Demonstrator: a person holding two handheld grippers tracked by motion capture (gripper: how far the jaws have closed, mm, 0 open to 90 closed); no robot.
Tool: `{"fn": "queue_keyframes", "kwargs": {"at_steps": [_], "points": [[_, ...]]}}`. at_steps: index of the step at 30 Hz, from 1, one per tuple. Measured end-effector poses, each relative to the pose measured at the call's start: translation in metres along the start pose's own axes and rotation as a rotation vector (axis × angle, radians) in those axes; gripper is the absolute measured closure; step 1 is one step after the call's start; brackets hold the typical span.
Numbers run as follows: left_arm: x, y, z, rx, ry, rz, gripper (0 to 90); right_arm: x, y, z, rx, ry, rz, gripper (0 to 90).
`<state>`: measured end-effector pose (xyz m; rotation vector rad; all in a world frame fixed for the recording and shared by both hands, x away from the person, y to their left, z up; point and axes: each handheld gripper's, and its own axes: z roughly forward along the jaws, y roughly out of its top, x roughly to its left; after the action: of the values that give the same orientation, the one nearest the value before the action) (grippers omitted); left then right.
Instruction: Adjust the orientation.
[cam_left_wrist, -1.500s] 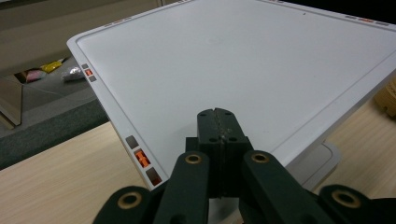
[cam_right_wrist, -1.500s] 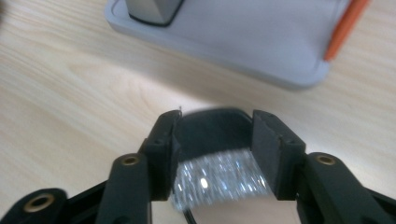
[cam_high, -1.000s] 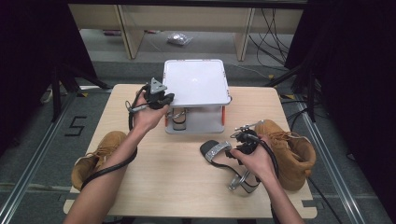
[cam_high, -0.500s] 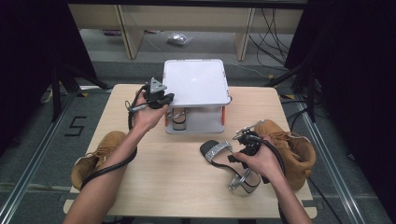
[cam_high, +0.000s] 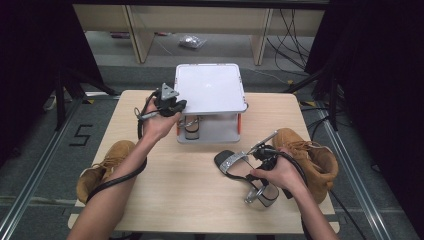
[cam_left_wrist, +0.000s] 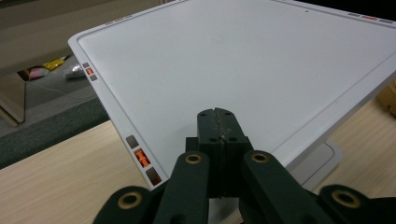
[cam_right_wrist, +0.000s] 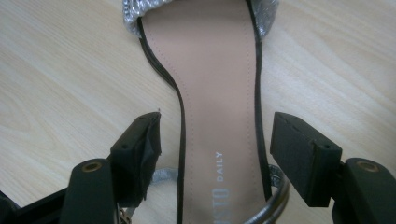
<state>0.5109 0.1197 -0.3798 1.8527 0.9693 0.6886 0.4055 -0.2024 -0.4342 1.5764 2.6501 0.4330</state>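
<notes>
Midway, by the look of it: one sandal (cam_high: 191, 128) already tucked on the lower shelf of the white rack (cam_high: 210, 90) at the table's (cam_high: 170, 200) far edge. Left gripper (cam_left_wrist: 217, 122) pressed closed, empty, above the rack's top. Right gripper (cam_right_wrist: 215, 135) spread wide astride the second sandal (cam_high: 237, 167) near the right front corner, not yet clamped. Lifting and shelving left.

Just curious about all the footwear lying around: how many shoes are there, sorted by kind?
Tan boots: 2, one at the table's left edge, one at its right edge.
Silver-strapped sandals: 2, one on the table between the right gripper's open fingers, one on the white rack's lower shelf.
Total: 4 shoes.
</notes>
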Motion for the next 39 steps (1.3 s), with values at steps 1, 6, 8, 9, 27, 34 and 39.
{"fn": "queue_keyframes", "kwargs": {"at_steps": [1, 6, 8, 9, 27, 34, 39], "points": [[0.0, 0.0, 0.0, 0.0, -0.001, -0.002, 90.0, 0.0, 0.001, 0.005, 0.011, 0.004, -0.031, 32.0], [0.0, 0.001, 0.0, 0.005, 0.001, 0.003, 90.0, 0.0, 0.004, 0.014, 0.071, 0.001, -0.053, 32.3], [0.0, 0.001, 0.0, 0.005, 0.002, 0.003, 90.0, 0.0, 0.008, 0.019, 0.099, 0.0, -0.073, 32.3], [0.0, 0.001, 0.0, 0.005, 0.002, 0.003, 90.0, -0.001, 0.009, 0.02, 0.097, 0.005, -0.092, 32.4], [-0.001, 0.002, 0.0, 0.014, 0.005, 0.007, 90.0, 0.001, 0.024, 0.041, 0.231, -0.027, -0.154, 41.0], [0.0, 0.002, 0.0, 0.015, 0.005, 0.008, 90.0, 0.004, 0.03, 0.044, 0.271, -0.049, -0.128, 42.6], [0.0, 0.002, 0.0, 0.015, 0.003, 0.012, 90.0, 0.007, 0.029, 0.043, 0.264, -0.063, -0.092, 43.5]]}}
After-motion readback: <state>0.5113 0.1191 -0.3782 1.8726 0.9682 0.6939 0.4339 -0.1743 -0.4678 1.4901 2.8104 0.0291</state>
